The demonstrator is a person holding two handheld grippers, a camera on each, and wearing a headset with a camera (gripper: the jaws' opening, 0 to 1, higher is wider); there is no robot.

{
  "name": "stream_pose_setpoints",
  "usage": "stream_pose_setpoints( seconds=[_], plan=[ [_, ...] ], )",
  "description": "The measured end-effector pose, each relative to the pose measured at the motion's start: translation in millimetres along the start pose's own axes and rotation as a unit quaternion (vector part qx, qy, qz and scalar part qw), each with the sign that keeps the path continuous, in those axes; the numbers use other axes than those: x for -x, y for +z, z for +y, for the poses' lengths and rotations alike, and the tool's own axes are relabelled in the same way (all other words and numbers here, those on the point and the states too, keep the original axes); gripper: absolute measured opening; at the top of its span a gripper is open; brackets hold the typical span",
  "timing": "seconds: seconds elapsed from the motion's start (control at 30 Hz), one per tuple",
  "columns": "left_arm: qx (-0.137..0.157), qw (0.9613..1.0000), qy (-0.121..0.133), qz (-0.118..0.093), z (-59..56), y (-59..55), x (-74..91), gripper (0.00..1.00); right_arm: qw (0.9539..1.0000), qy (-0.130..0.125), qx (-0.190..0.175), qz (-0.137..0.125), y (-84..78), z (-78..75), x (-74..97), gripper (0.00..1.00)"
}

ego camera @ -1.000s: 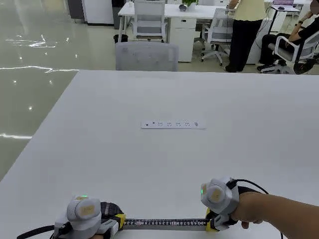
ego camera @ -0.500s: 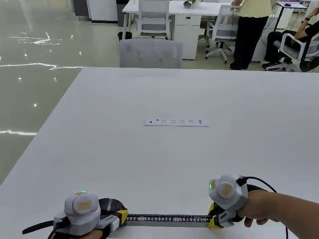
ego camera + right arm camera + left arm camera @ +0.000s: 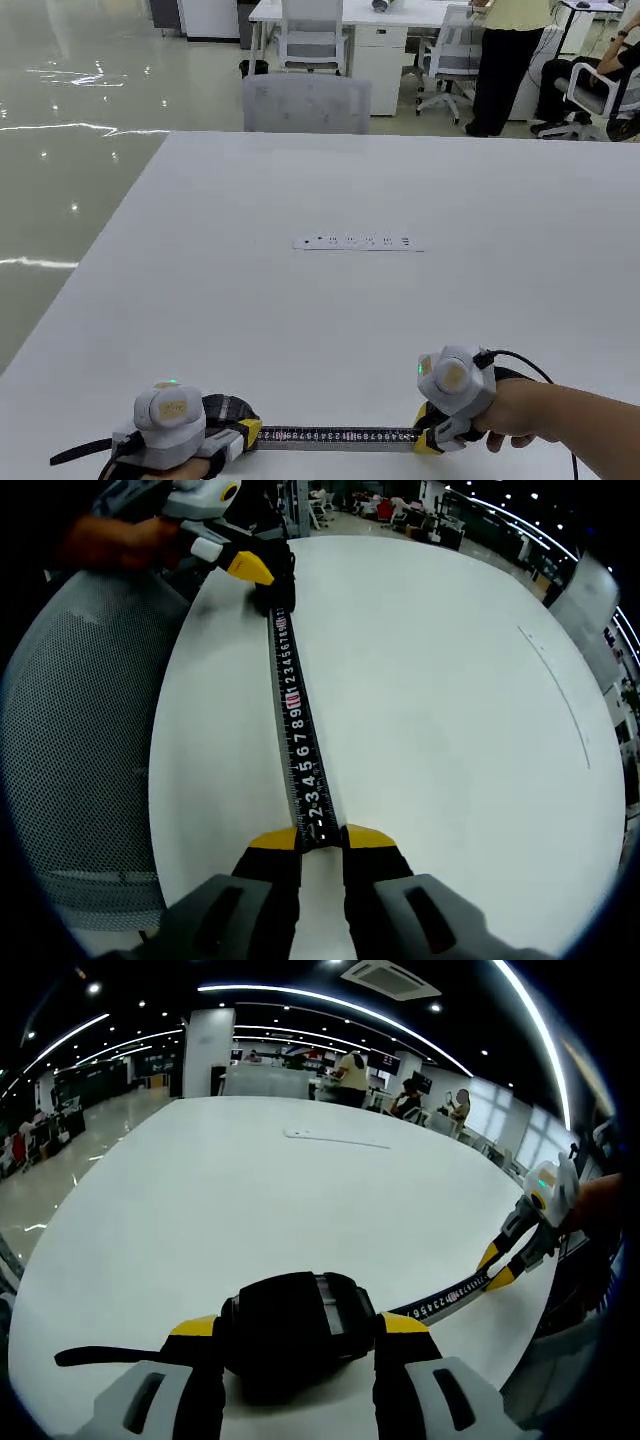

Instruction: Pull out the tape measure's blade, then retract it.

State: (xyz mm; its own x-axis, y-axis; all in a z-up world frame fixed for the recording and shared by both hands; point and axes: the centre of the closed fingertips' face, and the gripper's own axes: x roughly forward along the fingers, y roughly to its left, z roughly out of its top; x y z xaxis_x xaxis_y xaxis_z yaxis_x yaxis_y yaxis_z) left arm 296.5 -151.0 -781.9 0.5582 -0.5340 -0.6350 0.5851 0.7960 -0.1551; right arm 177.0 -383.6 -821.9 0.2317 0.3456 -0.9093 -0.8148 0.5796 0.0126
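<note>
The black tape measure case (image 3: 297, 1328) sits between the yellow-tipped jaws of my left gripper (image 3: 300, 1326), which is shut on it at the table's near left (image 3: 225, 413). Its numbered blade (image 3: 335, 436) runs flat along the white table to my right gripper (image 3: 425, 440). In the right gripper view the blade (image 3: 296, 730) stretches away to the case (image 3: 272, 590), and my right gripper (image 3: 320, 838) is shut on the blade's end.
A white power strip (image 3: 355, 242) lies mid-table. The table's near edge (image 3: 165, 740) runs just beside the blade, with a grey mesh chair (image 3: 70, 740) below it. Another grey chair (image 3: 305, 103) stands at the far edge; people and desks are beyond.
The head camera has tipped, shifting the whole scene. The stretch of blade between the grippers looks about the same length; both grippers keep their hold.
</note>
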Motion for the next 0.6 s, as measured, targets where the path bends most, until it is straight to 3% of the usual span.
stream_pose_setpoints(
  seconds=[0.6],
  plan=[
    [0.002,1.0,0.002,0.001,1.1,-0.7,-0.8,0.56,1.0,0.002,-0.001,-0.005,9.9,3.9,-4.5,0.14]
  ],
)
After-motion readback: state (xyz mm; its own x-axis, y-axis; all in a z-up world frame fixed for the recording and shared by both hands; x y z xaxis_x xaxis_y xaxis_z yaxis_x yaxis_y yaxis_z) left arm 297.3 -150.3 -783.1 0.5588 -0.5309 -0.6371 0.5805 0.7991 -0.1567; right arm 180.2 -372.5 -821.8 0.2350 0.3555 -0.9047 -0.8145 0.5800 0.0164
